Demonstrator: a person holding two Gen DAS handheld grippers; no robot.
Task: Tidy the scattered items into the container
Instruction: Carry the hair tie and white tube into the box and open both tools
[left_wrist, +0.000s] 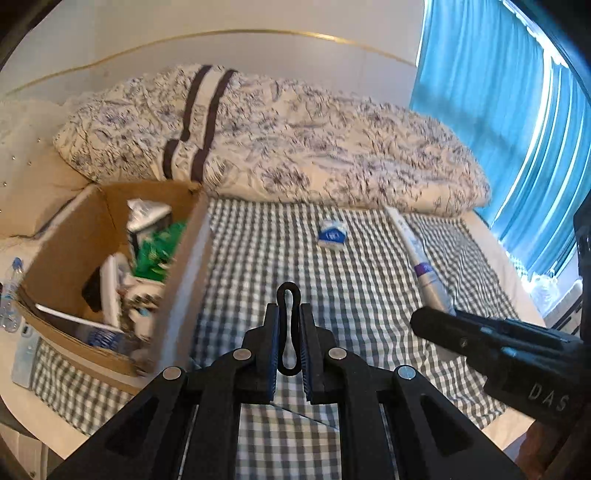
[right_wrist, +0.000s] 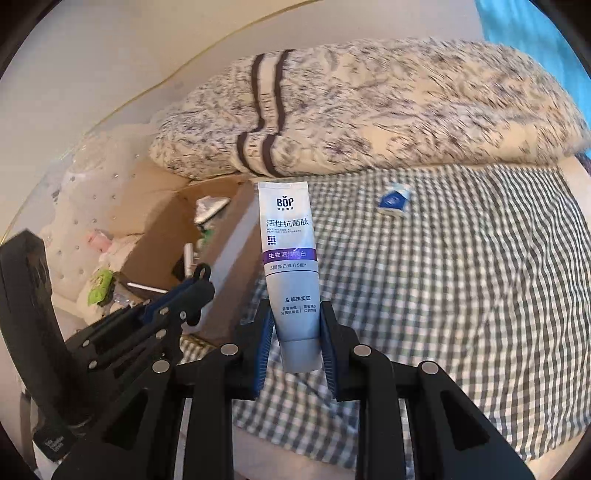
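My right gripper (right_wrist: 295, 317) is shut on a white and purple toothpaste tube (right_wrist: 290, 258), which stands upright above the checked sheet. In the left wrist view the same tube (left_wrist: 417, 251) sticks out of the right gripper (left_wrist: 430, 319). My left gripper (left_wrist: 290, 314) is shut on a thin black loop (left_wrist: 289, 295), just right of the open cardboard box (left_wrist: 192, 266). The box holds several items, including a green packet (left_wrist: 159, 251). A small blue and white packet (left_wrist: 331, 235) lies on the sheet farther back. The right wrist view also shows the left gripper (right_wrist: 199, 286) beside the box (right_wrist: 229, 240).
A bunched floral duvet (left_wrist: 295, 147) lies across the bed behind the box. A blue curtain (left_wrist: 498, 110) hangs at the right. A water bottle (left_wrist: 11, 291) stands left of the box. The checked sheet (left_wrist: 351, 295) spreads between the box and the bed's right edge.
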